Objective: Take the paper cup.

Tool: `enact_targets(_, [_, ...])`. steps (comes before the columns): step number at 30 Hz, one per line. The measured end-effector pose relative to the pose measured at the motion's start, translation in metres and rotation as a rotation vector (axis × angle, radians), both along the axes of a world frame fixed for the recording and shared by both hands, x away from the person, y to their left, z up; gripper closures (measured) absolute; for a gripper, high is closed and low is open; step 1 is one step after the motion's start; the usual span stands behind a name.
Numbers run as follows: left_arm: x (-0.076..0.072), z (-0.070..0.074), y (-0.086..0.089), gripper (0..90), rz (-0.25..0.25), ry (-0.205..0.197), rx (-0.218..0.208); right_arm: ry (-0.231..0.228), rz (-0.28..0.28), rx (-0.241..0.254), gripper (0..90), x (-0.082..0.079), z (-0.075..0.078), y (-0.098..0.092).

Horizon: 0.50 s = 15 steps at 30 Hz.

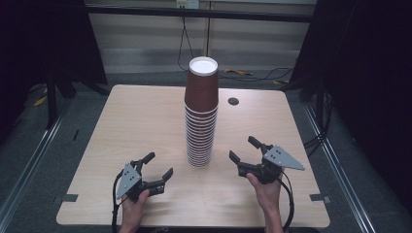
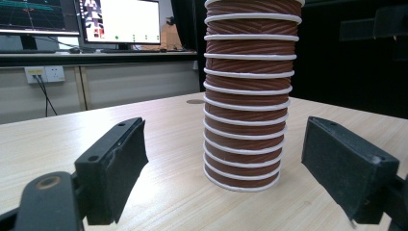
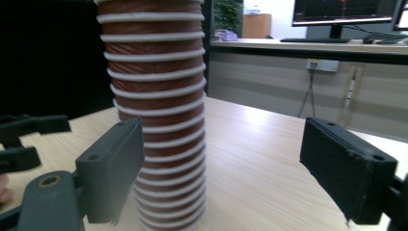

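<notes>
Wooden surface (image 1: pixel 145 121), light grain, rectangular, with a small dark round grommet (image 1: pixel 233 101) near its far edge. A tall stack of brown ribbed paper cups (image 1: pixel 200 116), nested upside down with white rims showing as rings, stands upright at the middle of the surface; the white base of the topmost cup faces up. Left tool (image 1: pixel 156 166) sits low at the near left, held in the person's left hand (image 1: pixel 133 206), jaws spread wide with nothing between them, aimed toward the stack and well apart from it. Right tool (image 1: pixel 243 149) is at the near right in the right hand (image 1: pixel 265 191), jaws also wide and empty, near the stack's lower part but not touching. In the left gripper view the stack (image 2: pixel 245 96) stands between the two jaws, farther off.
</notes>
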<state>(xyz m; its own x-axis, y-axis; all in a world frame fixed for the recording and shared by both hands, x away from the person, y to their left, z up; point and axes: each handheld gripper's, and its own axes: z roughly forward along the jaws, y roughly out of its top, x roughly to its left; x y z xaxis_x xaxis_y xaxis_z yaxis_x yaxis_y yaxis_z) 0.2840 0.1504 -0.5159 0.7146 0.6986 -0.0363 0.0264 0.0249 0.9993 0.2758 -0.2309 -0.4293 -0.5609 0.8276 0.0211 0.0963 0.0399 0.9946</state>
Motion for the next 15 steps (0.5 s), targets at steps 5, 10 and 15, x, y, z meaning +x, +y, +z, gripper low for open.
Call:
enact_targets(5, [0.0,0.0,0.0,15.6,-0.001,-0.001,0.0,-0.007,0.02,-0.009,14.2,0.001,0.007,0.005])
enact_targets(10, [0.0,0.0,0.0,15.6,-0.007,-0.001,-0.003,0.02,0.051,0.024,13.1,0.007,0.015,0.011])
enact_targets(15, [0.0,0.0,0.0,15.7,-0.008,-0.001,-0.004,0.006,0.076,0.026,13.0,0.01,0.02,0.017])
